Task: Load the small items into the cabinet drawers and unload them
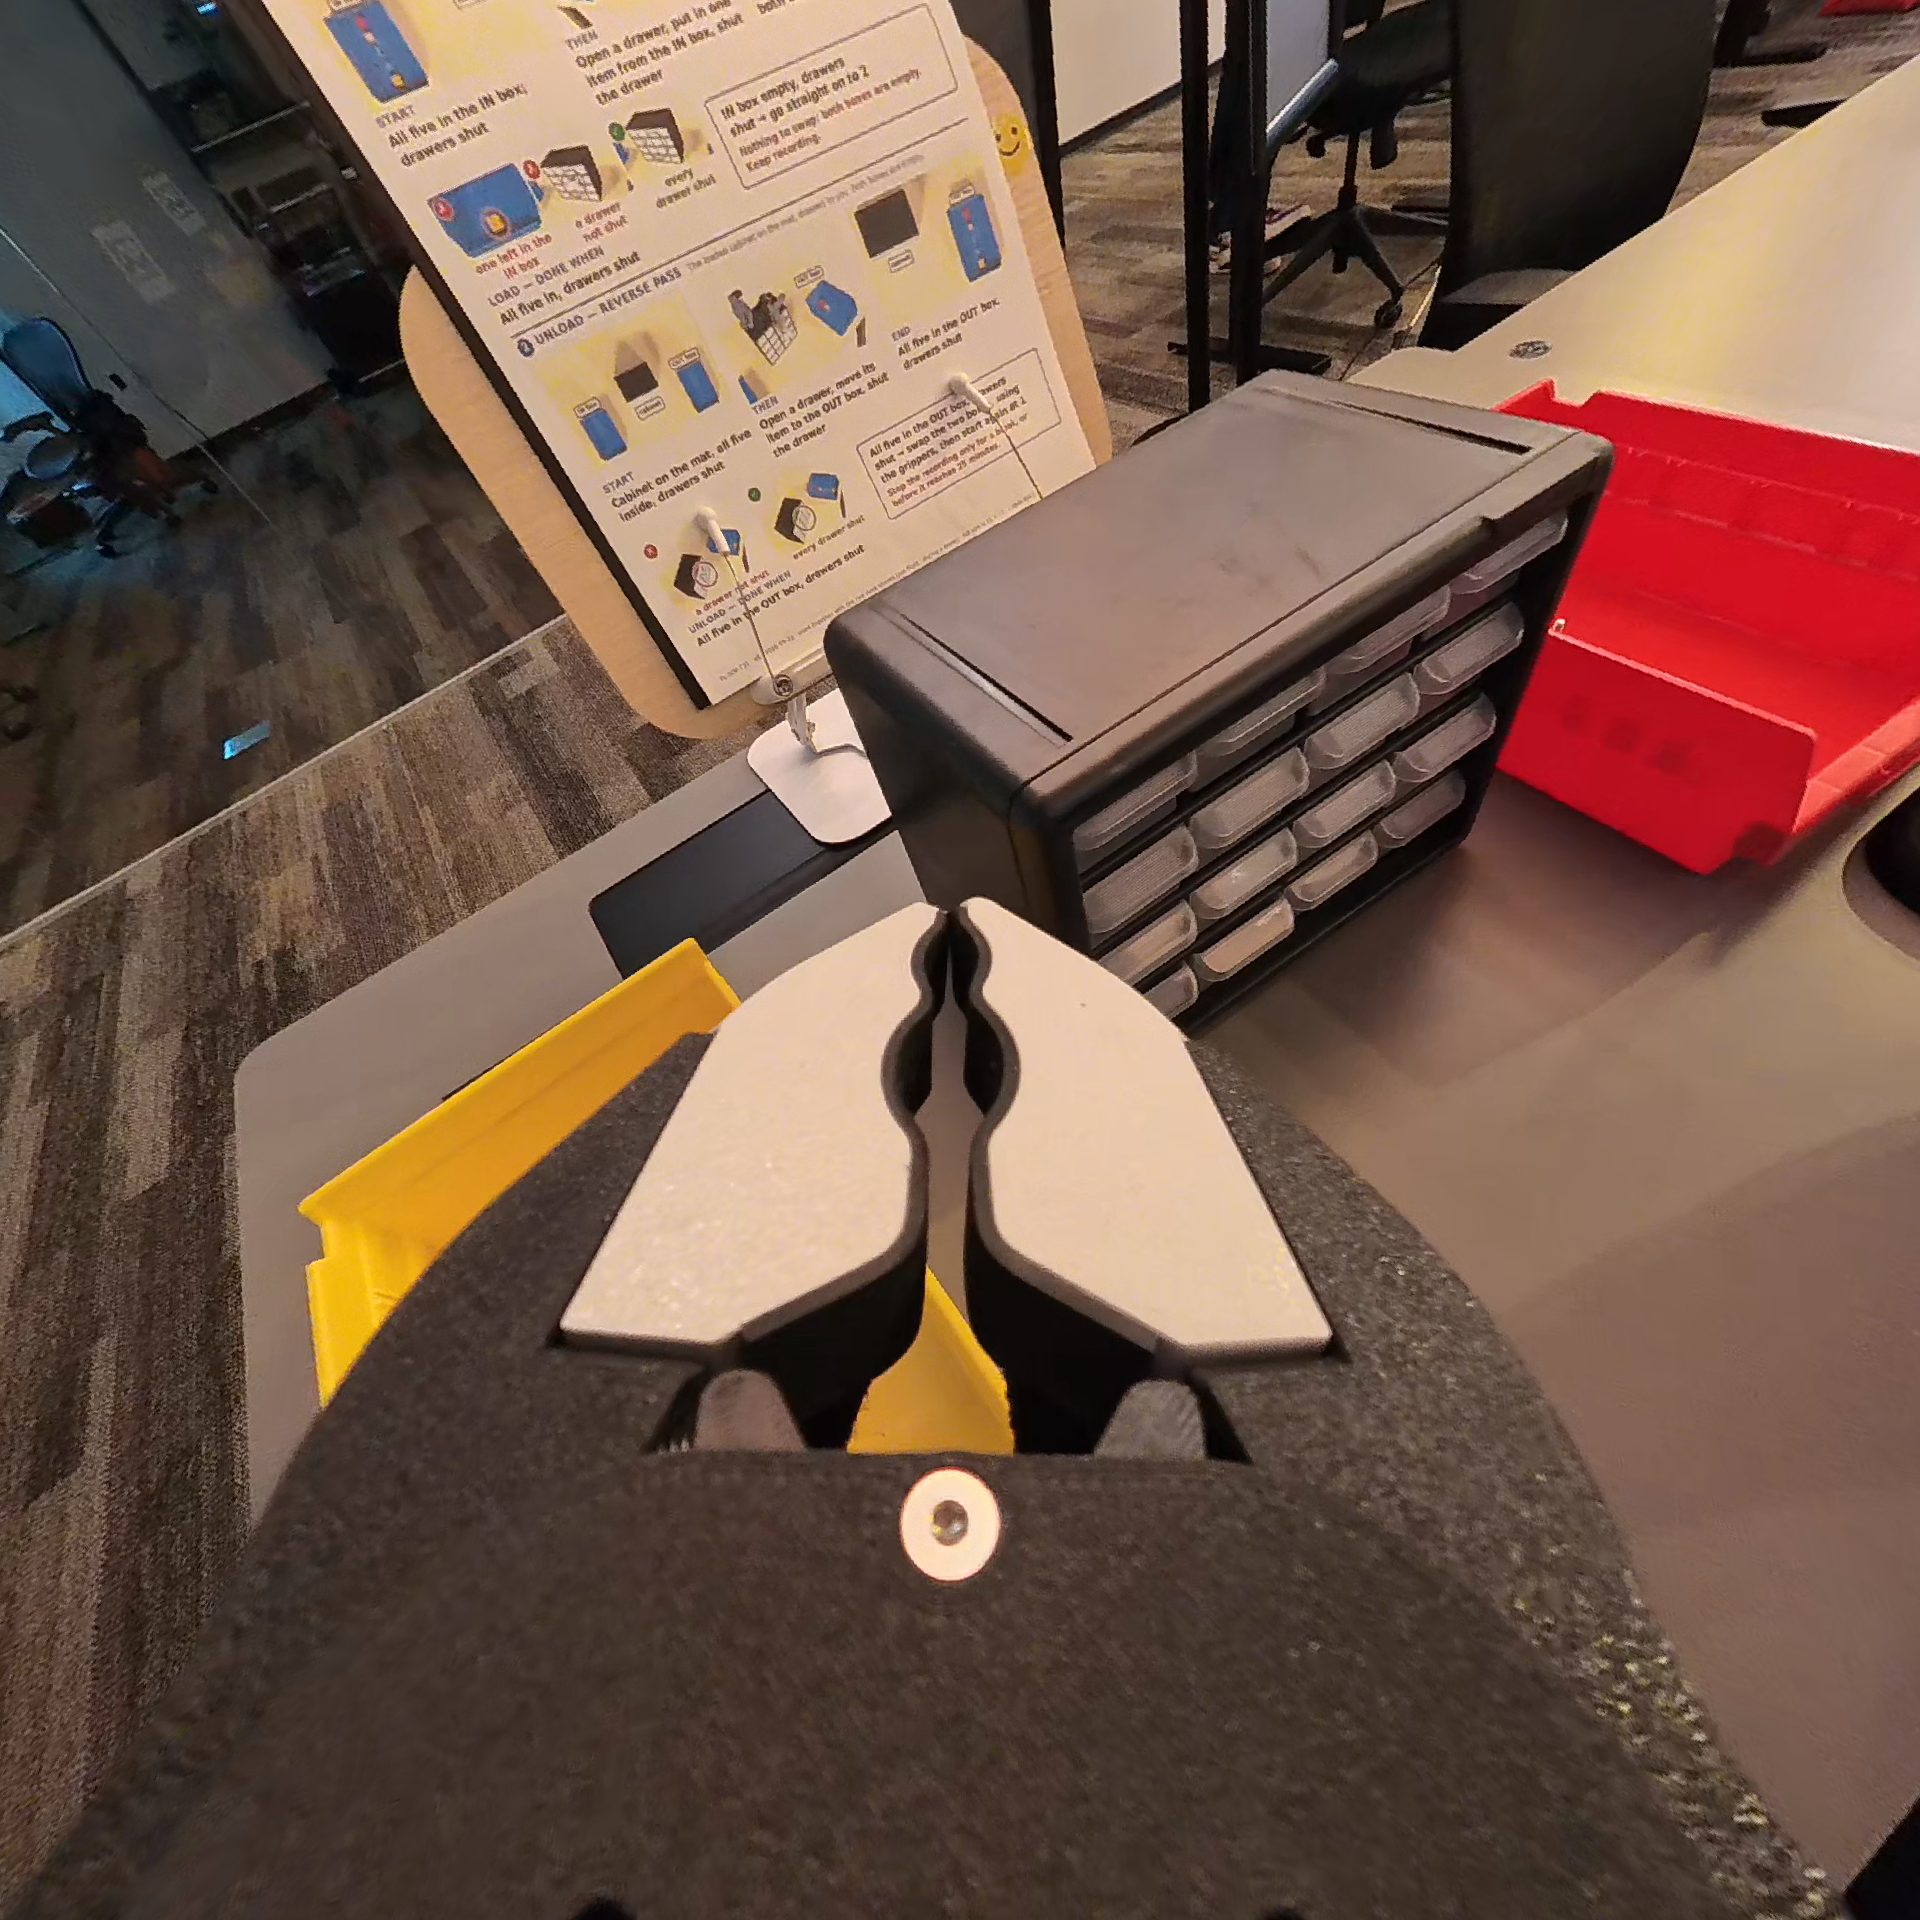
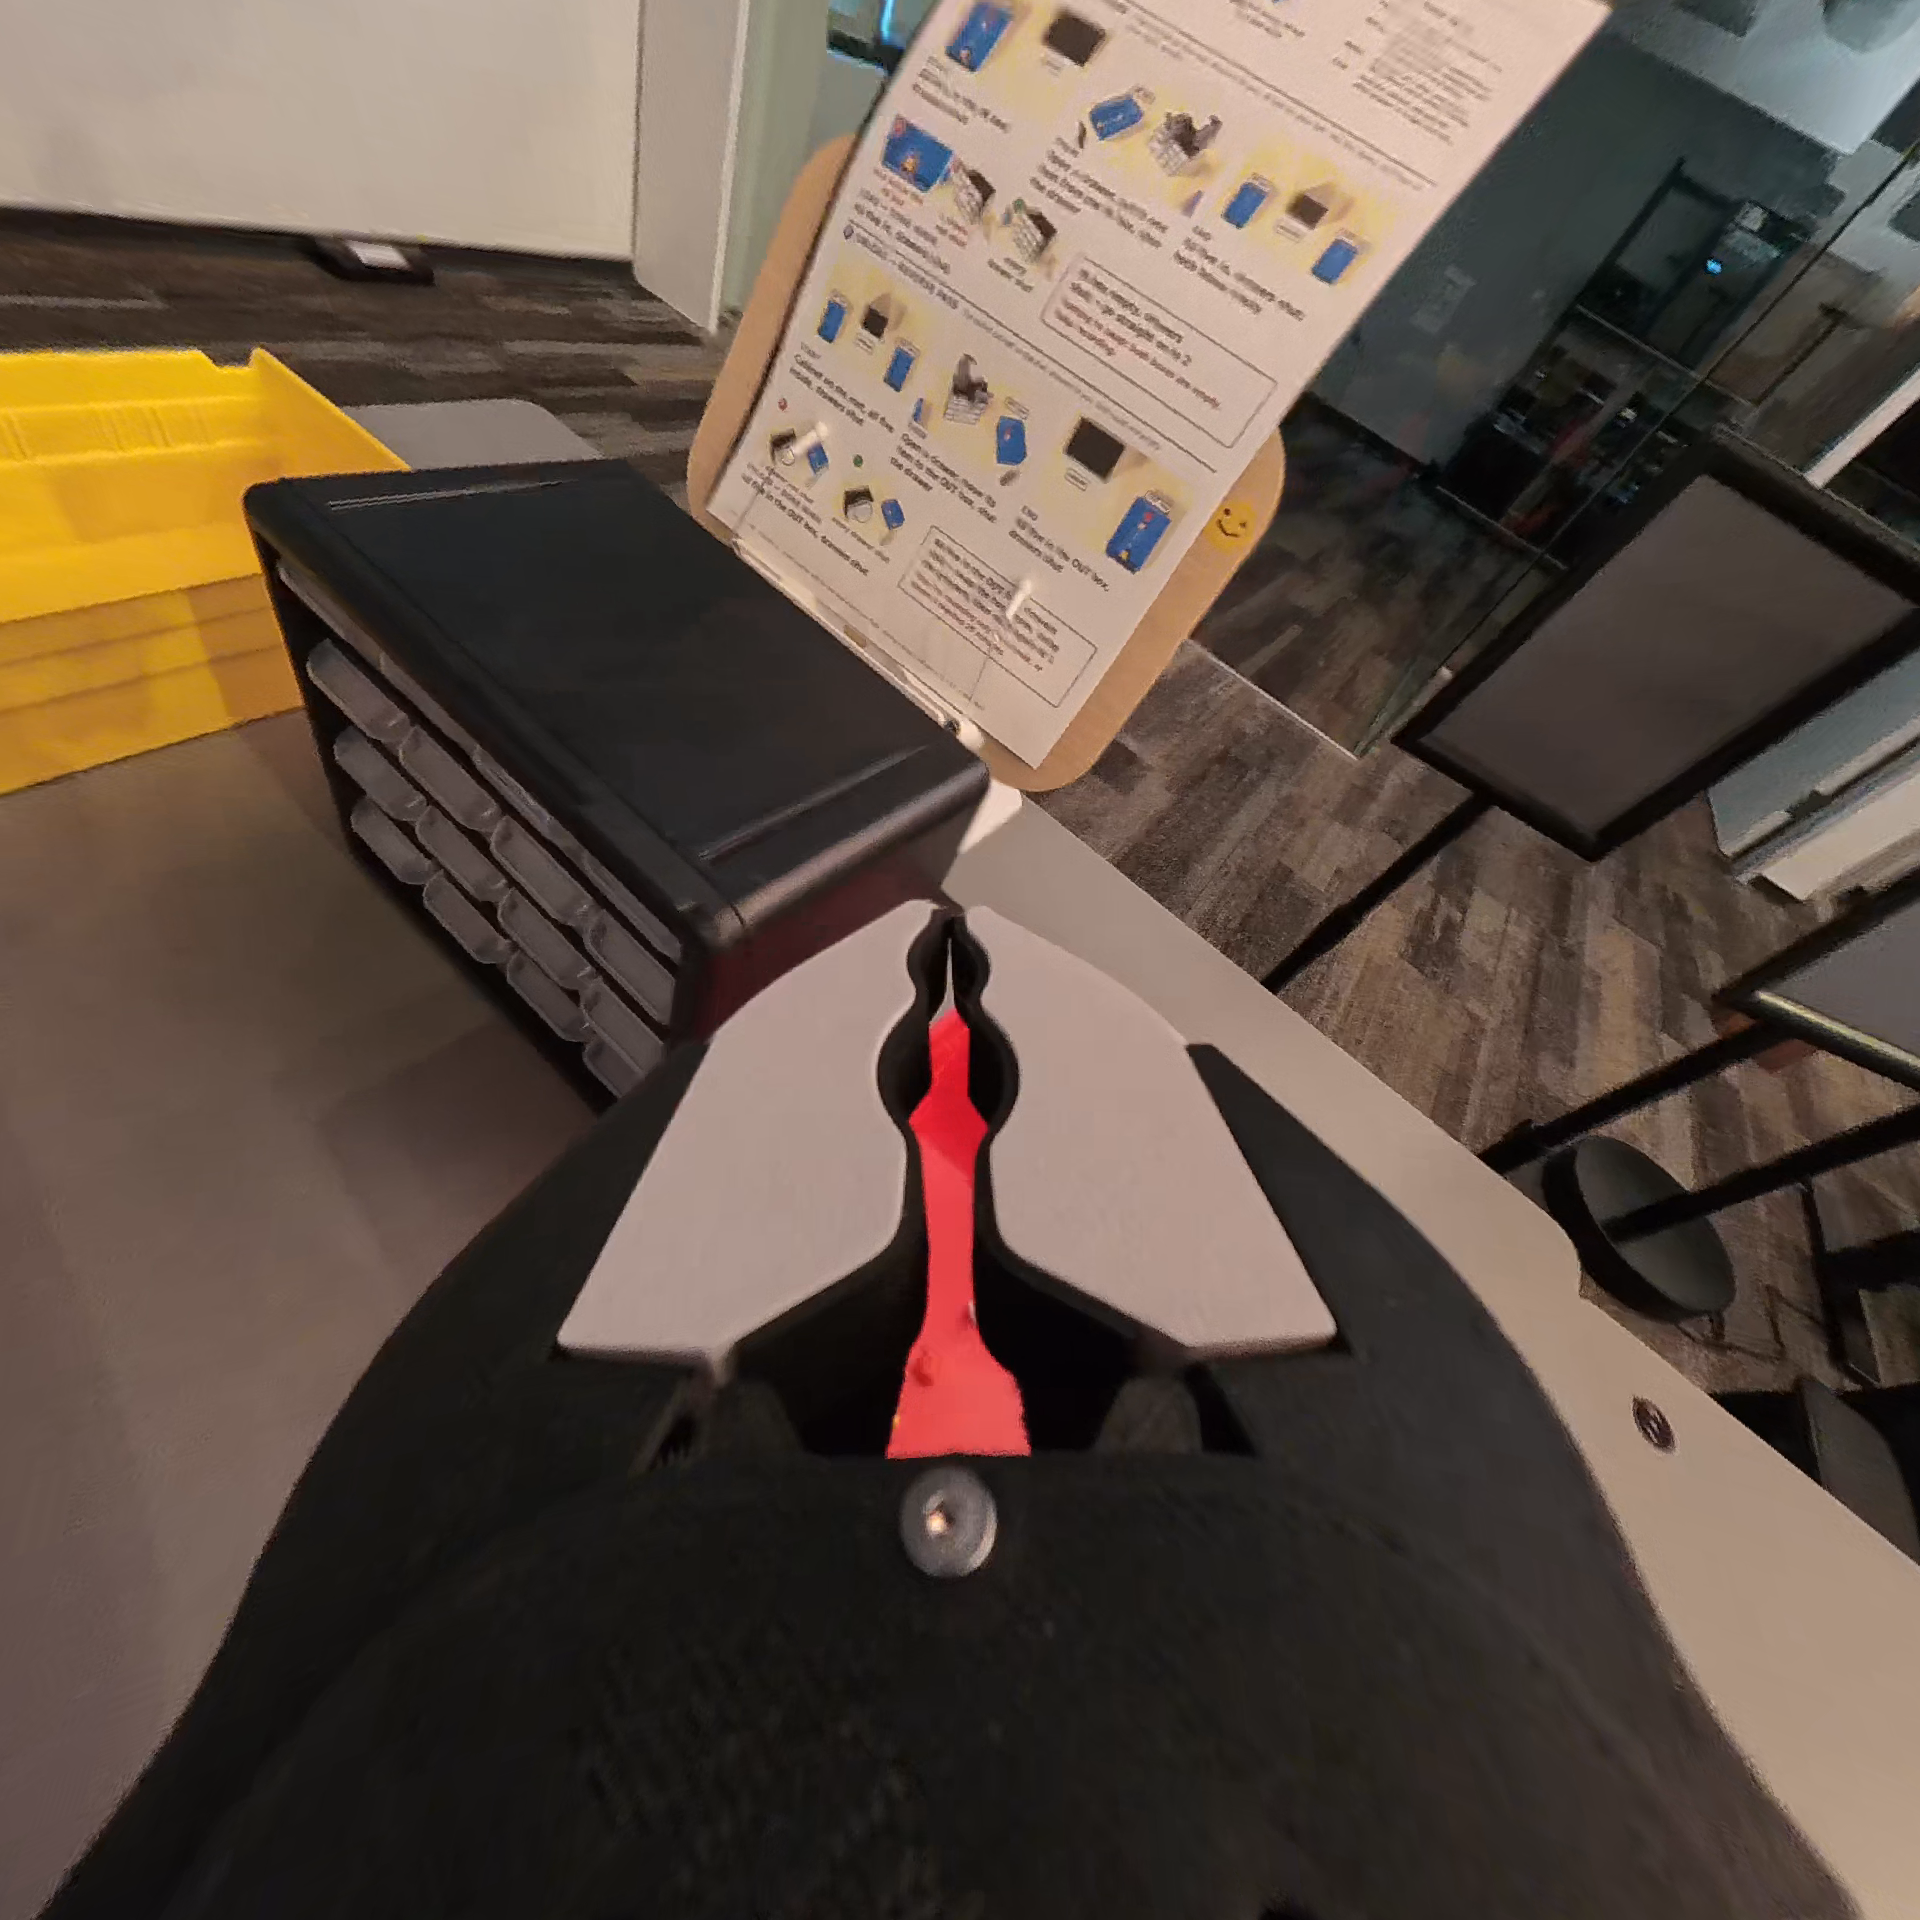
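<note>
A black cabinet [image 1: 1226,644] with several clear small drawers, all pushed in, stands on the grey table; it also shows in the right wrist view [image 2: 582,665]. My left gripper [image 1: 951,925] is shut and empty, held above a yellow bin [image 1: 499,1132] left of the cabinet. My right gripper [image 2: 951,930] is shut and empty, held above a red bin [image 2: 951,1299] that shows through the gap between its fingers. The red bin [image 1: 1725,623] sits right of the cabinet. No small items show in either view.
A printed instruction sheet on a wooden board [image 1: 727,343] stands on a small stand behind the cabinet, also in the right wrist view [image 2: 1039,395]. The table's far edge [image 1: 665,831] drops to carpet. Office chairs [image 1: 1351,197] and black stands [image 2: 1662,665] are beyond. My right fingertips sit around 40 cm from my left ones.
</note>
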{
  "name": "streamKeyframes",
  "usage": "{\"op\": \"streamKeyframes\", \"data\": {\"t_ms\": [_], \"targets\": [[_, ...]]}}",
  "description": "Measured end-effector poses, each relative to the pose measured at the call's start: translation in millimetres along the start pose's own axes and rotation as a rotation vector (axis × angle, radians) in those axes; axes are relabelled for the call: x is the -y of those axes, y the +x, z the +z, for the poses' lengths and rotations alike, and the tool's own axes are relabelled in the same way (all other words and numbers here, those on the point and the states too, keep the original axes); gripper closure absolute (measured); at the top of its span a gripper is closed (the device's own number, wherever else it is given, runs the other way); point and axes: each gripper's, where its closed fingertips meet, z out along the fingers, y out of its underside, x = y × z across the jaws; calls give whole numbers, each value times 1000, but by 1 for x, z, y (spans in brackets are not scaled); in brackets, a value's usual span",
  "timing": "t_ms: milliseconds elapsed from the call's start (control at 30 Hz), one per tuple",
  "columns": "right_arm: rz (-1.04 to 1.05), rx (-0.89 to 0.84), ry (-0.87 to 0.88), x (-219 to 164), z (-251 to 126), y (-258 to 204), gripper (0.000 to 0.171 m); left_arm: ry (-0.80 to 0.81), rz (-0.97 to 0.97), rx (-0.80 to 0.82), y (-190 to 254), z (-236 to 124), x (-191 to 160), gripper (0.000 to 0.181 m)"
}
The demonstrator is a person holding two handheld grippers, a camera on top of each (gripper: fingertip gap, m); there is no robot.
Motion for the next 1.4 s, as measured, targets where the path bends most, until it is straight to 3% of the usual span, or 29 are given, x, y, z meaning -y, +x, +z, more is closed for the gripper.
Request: {"op": "streamKeyframes", "data": {"t_ms": [133, 433, 567, 1400], "targets": [[13, -198, -236, -48, -19, 57, 170, -10, 0, 1, -1, 2, -2, 181], [241, -273, -497, -171, -17, 112, 167, -49, -2, 12, -1, 13, -8, 181], [289, -263, -578, -203, -11, 121, 166, -77, 6, 17, -1, 19, -11, 181], [153, -205, -550, -167, 10, 95, 166, -103, -14, 53, -22, 18, -22, 181]]}}
